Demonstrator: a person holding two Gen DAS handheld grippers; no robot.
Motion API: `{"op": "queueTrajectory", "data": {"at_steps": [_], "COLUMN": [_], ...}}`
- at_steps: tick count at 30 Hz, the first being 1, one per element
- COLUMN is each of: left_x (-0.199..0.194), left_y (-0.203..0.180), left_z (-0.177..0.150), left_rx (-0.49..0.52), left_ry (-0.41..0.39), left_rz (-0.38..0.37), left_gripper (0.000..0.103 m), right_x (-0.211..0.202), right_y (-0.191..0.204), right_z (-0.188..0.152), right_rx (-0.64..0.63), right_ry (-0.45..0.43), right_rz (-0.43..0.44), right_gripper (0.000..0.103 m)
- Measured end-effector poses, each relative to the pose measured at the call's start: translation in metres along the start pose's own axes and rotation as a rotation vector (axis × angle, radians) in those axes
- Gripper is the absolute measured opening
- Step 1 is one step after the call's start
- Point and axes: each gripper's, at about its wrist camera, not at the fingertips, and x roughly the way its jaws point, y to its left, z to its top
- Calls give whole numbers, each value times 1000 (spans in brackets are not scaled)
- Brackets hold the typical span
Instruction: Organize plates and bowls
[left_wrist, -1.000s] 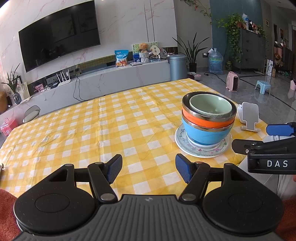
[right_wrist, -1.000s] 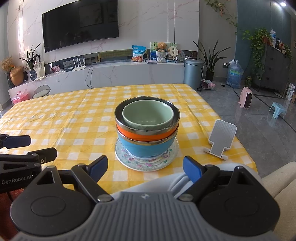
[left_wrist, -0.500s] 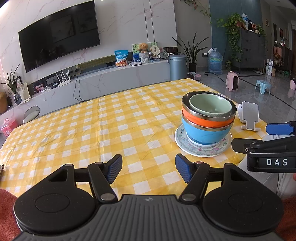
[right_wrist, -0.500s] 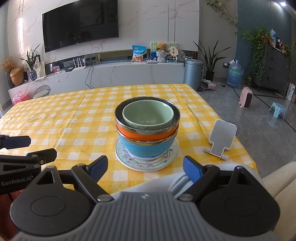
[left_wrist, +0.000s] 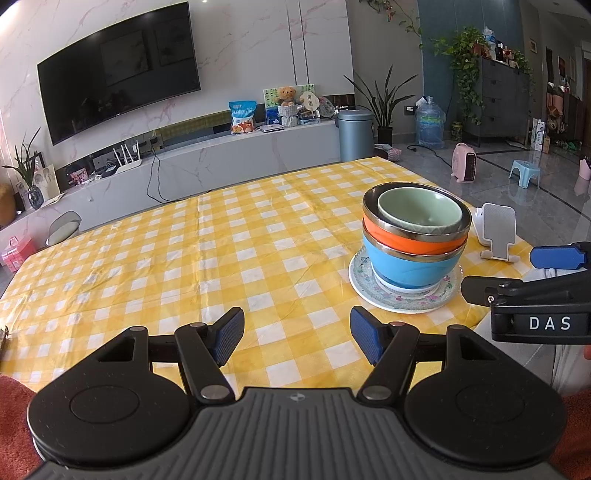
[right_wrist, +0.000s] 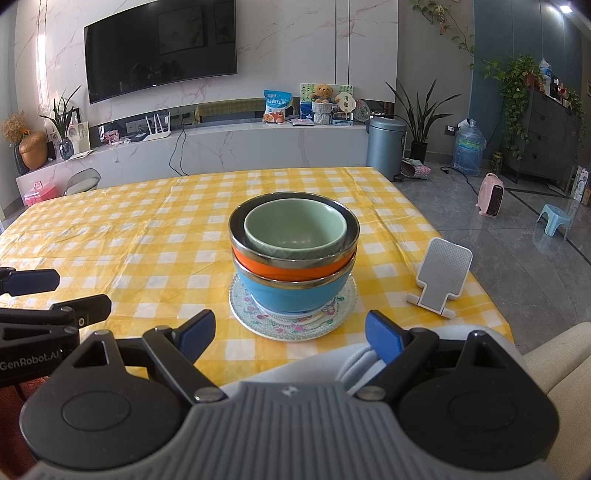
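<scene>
A floral plate (right_wrist: 293, 321) (left_wrist: 402, 299) sits on the yellow checked tablecloth (right_wrist: 147, 240) near the table's front edge. Stacked on it are a blue bowl (right_wrist: 291, 295) (left_wrist: 406, 267), an orange bowl (right_wrist: 291, 268) (left_wrist: 410, 242) and a pale green bowl (right_wrist: 295, 230) (left_wrist: 419, 214) nested on top. My right gripper (right_wrist: 290, 334) is open and empty, just short of the plate. My left gripper (left_wrist: 297, 338) is open and empty, to the left of the stack. Each gripper shows at the edge of the other's view.
A white phone stand (right_wrist: 441, 278) (left_wrist: 496, 232) stands right of the stack near the table's right edge. Behind the table are a TV console (right_wrist: 221, 147), a grey bin (right_wrist: 386, 146) and a tiled floor with a pink heater (right_wrist: 491, 194).
</scene>
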Motion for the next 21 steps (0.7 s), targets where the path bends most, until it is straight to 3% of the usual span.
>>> {"op": "queueTrajectory", "data": {"at_steps": [21], "left_x": [-1], "left_y": [1], "left_z": [-1], "left_rx": [6], "left_ry": [-3], "left_rz": [-1], "left_gripper": [77], "right_x": [0], "right_y": [0], "right_z": [0], "right_rx": [0], "right_ry": [0], "right_rz": [0], "right_gripper": [87]}}
